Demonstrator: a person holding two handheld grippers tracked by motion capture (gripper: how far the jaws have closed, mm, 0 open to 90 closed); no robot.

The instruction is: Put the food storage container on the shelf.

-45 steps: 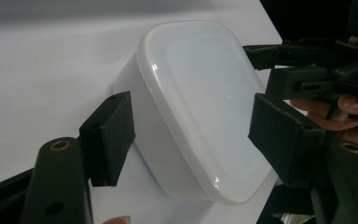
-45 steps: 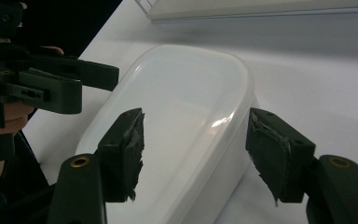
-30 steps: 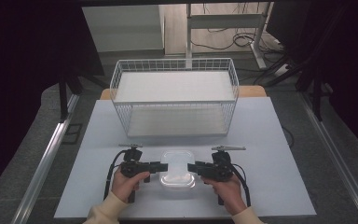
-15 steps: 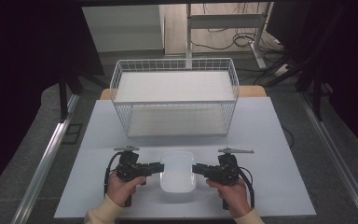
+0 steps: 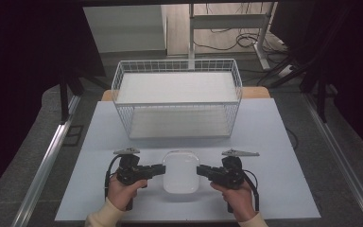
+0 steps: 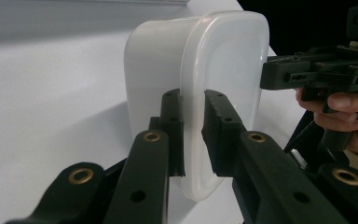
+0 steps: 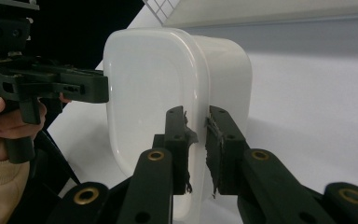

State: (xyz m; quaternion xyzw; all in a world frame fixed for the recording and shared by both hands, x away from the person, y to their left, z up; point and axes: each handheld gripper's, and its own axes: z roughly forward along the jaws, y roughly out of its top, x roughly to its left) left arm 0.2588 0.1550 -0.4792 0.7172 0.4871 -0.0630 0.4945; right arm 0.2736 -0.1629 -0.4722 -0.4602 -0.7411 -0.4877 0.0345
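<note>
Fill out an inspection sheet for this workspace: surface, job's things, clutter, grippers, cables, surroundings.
Surface: pale table, flat, no spills seen.
Job's things: white lidded plastic container near the front edge, between the two grippers; white wire basket behind it, apart from it, nothing seen inside.
Clutter: nothing seen.
Grippers: left gripper and right gripper each have their fingers on either side of the container's lid rim, from opposite sides; whether they are clamped cannot be told.
Cables: a black cable loops from the left gripper; more cables lie on the floor beyond the table.
Surroundings: dark curtains at both sides, metal frame legs behind.
</note>
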